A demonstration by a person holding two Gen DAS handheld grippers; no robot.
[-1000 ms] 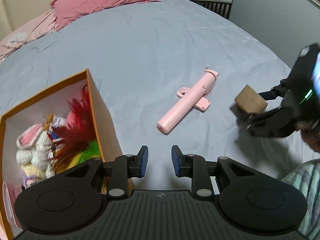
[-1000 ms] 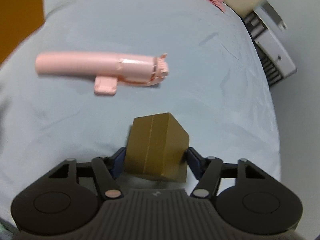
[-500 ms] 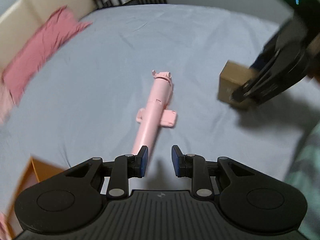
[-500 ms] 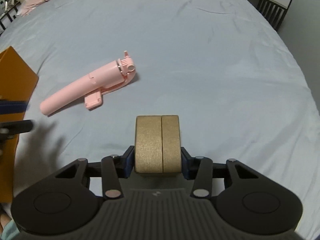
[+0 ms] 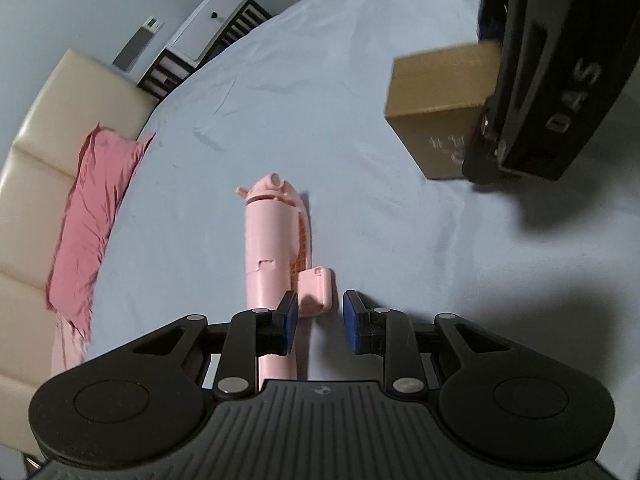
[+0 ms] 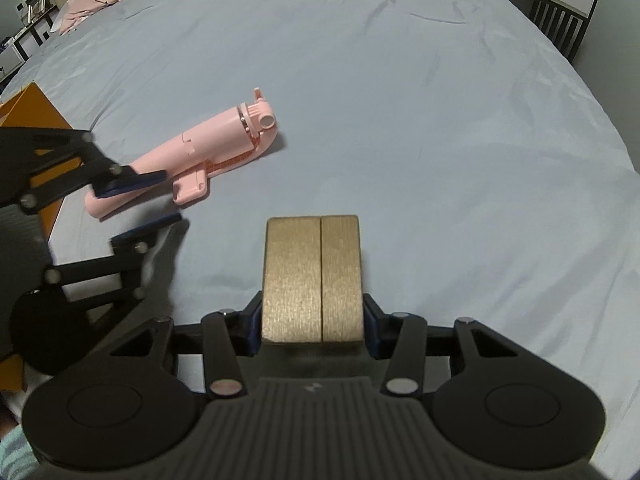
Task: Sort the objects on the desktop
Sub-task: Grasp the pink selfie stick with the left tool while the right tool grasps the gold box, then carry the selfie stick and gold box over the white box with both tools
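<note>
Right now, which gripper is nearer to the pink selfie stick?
Left. The left gripper hangs open right over the pink selfie stick, one finger across its handle. The right gripper is off to the side, shut on the brown box.

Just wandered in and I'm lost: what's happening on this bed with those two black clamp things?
A person is sorting objects with a handheld gripper in each hand. The right gripper has its jaws shut on a small brown box, held above the blue bedsheet. The left gripper, jaws open, sits low over the pink selfie stick lying on the sheet, not gripping it. An orange box stands at the left edge.
</note>
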